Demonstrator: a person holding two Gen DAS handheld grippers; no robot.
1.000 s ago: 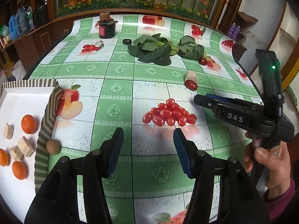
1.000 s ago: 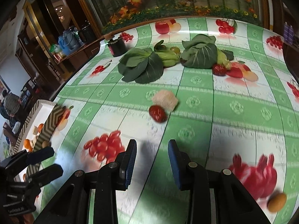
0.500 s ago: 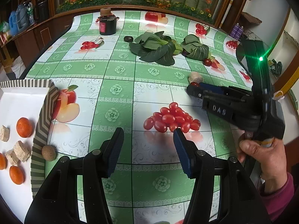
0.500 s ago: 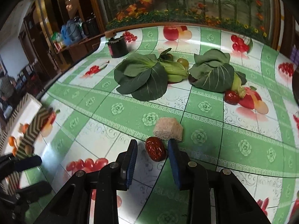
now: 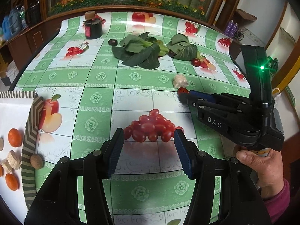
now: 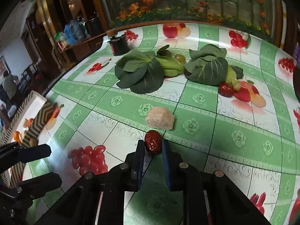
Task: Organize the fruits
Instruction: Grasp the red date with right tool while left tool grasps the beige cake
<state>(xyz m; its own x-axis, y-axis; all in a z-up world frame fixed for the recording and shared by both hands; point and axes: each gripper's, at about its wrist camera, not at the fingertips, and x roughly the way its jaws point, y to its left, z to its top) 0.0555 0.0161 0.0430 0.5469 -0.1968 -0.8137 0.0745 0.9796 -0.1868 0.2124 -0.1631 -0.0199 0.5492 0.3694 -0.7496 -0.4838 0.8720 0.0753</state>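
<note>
**Right tool closes on a red date**

We see the right tool [image 6: 153, 146] down at the desk [image 6: 234, 116], its two fingers pressed against the sides of a wrinkled red date [image 6: 152, 143]; it is clenched on the fruit, which sits at the very fingertips. Just beyond the date lies a tan square cake [image 6: 160, 119], close but apart. Farther back we note leafy greens [image 6: 139, 72] and a second red date [image 6: 226, 89]. Our left tool [image 5: 149, 151] hangs released above the printed cloth, fingers wide, holding nothing. At far left a striped tray [image 5: 30, 150] holds oranges [image 5: 14, 137]; a brown nut [image 5: 36, 161] rests against its outer wall.
</note>
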